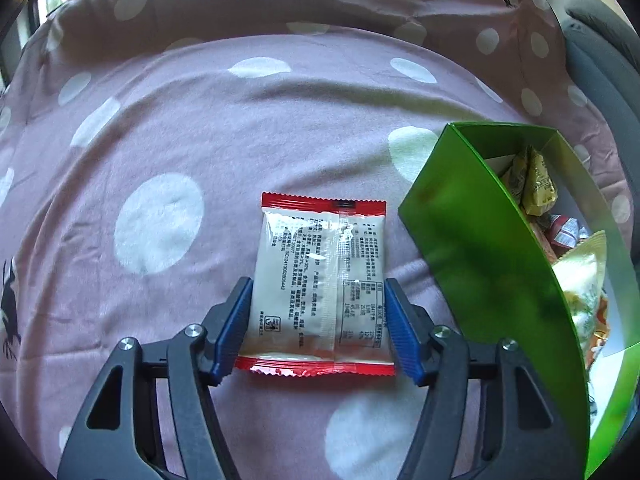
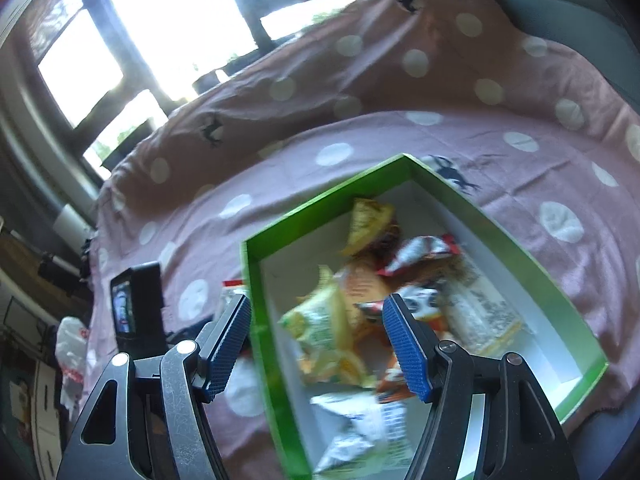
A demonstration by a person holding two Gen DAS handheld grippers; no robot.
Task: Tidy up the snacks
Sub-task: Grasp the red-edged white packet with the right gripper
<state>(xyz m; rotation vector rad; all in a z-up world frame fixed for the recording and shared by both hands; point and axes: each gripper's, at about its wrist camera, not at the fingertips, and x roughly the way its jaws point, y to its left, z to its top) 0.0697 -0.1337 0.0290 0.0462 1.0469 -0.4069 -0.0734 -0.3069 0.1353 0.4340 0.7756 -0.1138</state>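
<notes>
Snack packet (image 1: 320, 284): lies flat on the pink dotted blanket (image 1: 168, 128), printed back up, in the lower centre of the left wrist view; its long axis runs up the frame, one red crimped end toward the camera and the other away.
Left gripper (image 1: 318, 322): blue pads (image 1: 232, 332) sit against the packet's two long sides near its lower end, jaws closed onto it.
Green box (image 1: 480, 240): just right of the packet in that view, apart from it, seen mostly as an outer wall.
Right gripper (image 2: 316, 344): spread wide with nothing between the pads, hanging over the green box (image 2: 256, 280).
Right view only: the box's white inside with a loose heap of snack packs (image 2: 360, 300), blurred; bright windows (image 2: 180, 20) at upper left; a small black screen device (image 2: 138, 306) at lower left.
Left view only: the packet's full outline and print.
</notes>
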